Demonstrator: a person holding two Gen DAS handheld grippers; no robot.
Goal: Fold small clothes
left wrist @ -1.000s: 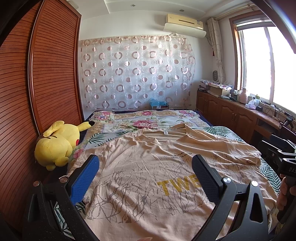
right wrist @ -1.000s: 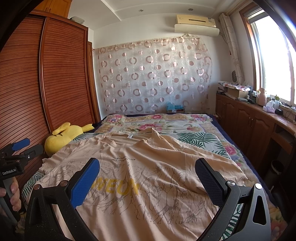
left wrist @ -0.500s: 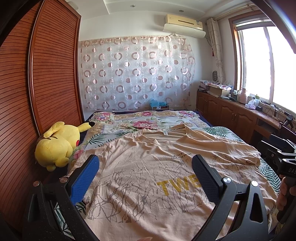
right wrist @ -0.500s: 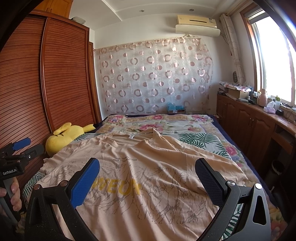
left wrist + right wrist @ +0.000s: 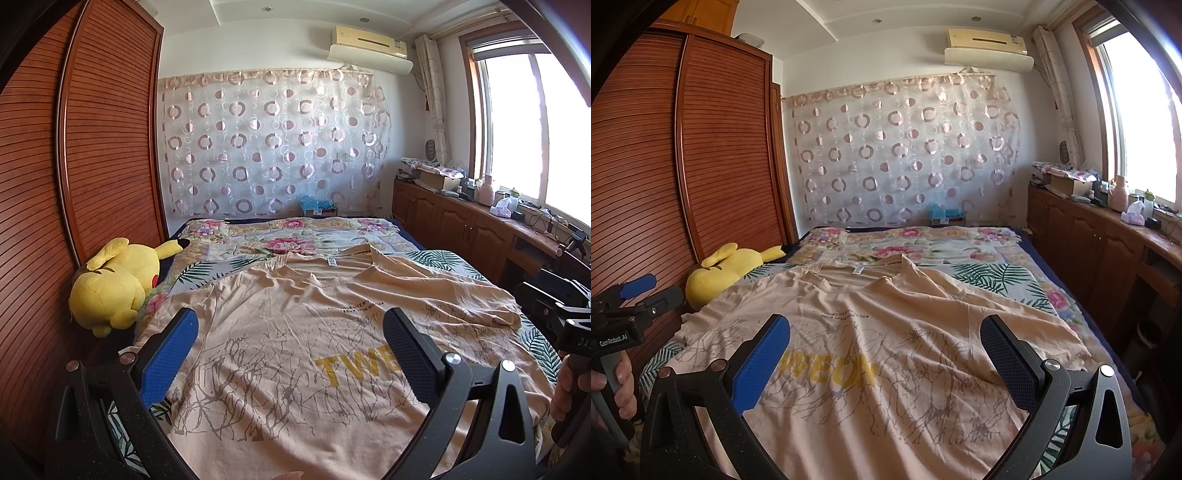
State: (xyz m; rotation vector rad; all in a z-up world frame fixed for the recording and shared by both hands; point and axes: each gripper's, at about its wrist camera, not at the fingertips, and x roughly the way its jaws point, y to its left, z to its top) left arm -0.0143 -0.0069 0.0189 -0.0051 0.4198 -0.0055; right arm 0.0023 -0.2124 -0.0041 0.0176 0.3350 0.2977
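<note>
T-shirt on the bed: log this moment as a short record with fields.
garment: peach T-shirt, spread front-up, unfolded, wrinkled
print: yellow letters, grey branch pattern
collar: at the far end, label showing
surface: bed with floral cover
left hand-held gripper: open, above the shirt, holding nothing
right hand-held gripper: open, above the shirt, holding nothing
nearby: yellow plush toy at the bed's left edge, beside the wardrobe

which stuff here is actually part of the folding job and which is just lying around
Part of the job: peach t-shirt spread flat on the bed; left gripper and right gripper, both open, holding nothing.

Lying about: yellow plush toy, blue bag, clutter on the side counter.
</note>
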